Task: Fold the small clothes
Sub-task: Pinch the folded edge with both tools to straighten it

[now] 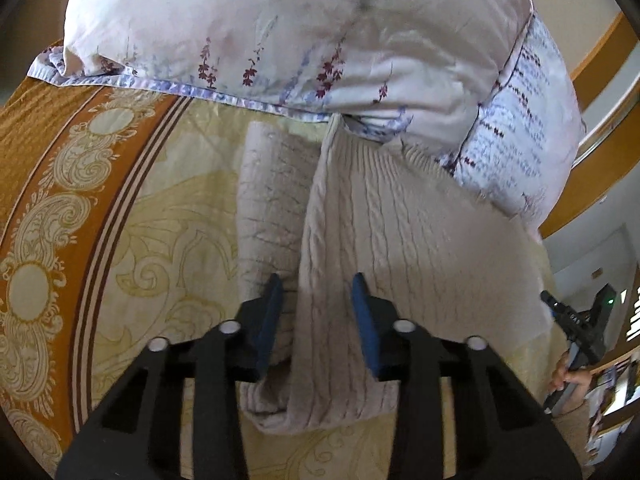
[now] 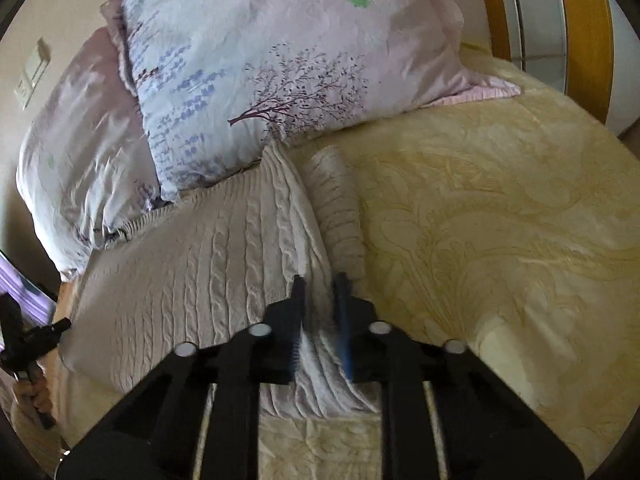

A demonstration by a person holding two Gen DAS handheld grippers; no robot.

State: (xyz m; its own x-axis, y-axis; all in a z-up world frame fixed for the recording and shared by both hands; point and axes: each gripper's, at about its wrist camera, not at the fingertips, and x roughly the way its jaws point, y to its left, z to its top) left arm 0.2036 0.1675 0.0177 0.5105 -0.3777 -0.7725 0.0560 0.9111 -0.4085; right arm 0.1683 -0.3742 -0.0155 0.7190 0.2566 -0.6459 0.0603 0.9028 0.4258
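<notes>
A cream cable-knit sweater (image 1: pixel 400 232) lies on the bed (image 2: pixel 500 220), pillows (image 2: pixel 260 72) at twelve o'clock. Left claw (image 1: pixel 318 316) released astride its folded edge; right claw (image 2: pixel 320 320) clenched on that edge (likely to fold it).

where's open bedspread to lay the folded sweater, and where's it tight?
Free: cream bedspread beyond the sweater's folded edge, running toward the wooden headboard; also the orange-bordered stretch below the pillow. Crowded: the sweater's far end runs up to the stacked pillows.
</notes>
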